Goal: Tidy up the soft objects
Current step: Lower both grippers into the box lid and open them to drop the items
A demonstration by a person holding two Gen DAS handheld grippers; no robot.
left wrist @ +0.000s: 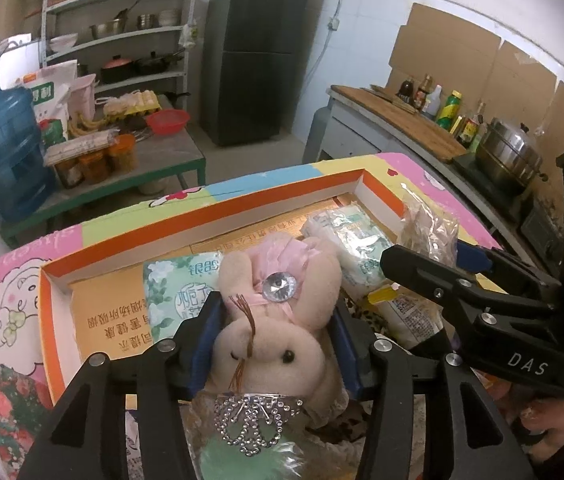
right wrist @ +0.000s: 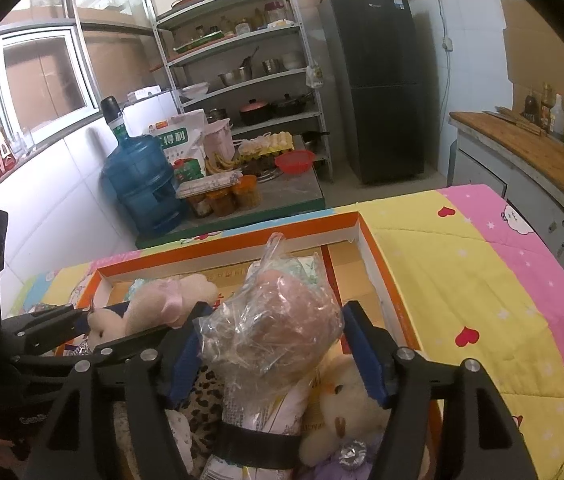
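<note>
The task was judged partly done; two tissue packs [left wrist: 346, 240] were already laid in the orange box [left wrist: 218, 210]; the pink rabbit [left wrist: 278, 320] was held between the left gripper's [left wrist: 278, 344] pads over the box; the right gripper [right wrist: 272, 354] was closed around a plastic-wrapped toy [right wrist: 278, 320]; one cream bear [right wrist: 346, 404] remained outside.

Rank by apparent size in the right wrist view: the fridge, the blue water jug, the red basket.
1. Fridge, largest.
2. Blue water jug.
3. Red basket, smallest.
All three stand far back at roughly similar depth, so nearness hardly skews this.
</note>
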